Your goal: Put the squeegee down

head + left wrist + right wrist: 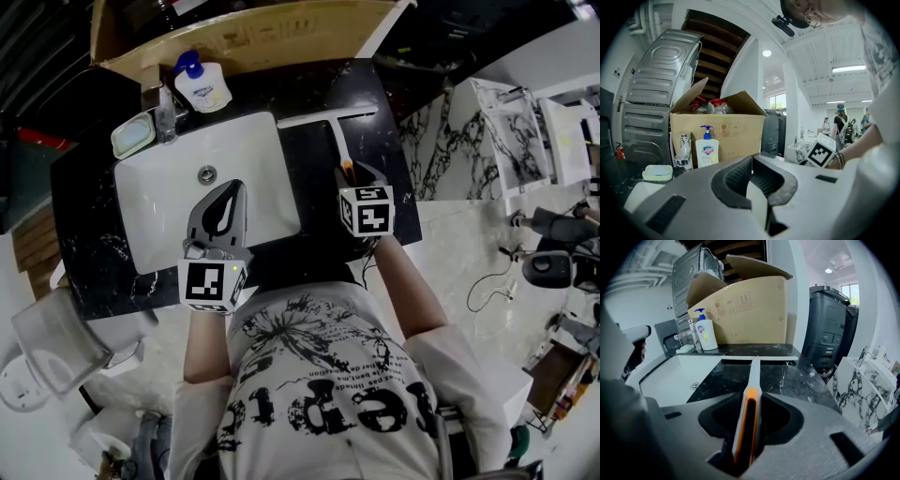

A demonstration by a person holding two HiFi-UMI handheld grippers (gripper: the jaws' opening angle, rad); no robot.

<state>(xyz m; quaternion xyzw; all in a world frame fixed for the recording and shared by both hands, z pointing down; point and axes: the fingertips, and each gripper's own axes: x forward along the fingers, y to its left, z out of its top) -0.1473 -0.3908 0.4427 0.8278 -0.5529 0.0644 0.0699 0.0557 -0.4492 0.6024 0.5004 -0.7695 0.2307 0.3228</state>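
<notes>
The squeegee (336,141) is white with an orange-edged handle. Its blade lies flat on the black marble counter (375,94) just right of the sink, and its handle slopes up towards me. My right gripper (352,172) is shut on that handle; in the right gripper view the handle (749,413) sits upright between the jaws of that gripper (751,401), with the blade (757,359) across the counter ahead. My left gripper (233,187) hangs over the white sink basin (239,141), shut with nothing in it (752,164).
A blue-pump soap bottle (202,86), a chrome faucet (167,120) and a soap dish (133,134) stand behind the sink. An open cardboard box (253,33) fills the back. Marble-patterned slabs (441,150) and a dark bin (829,329) are to the right.
</notes>
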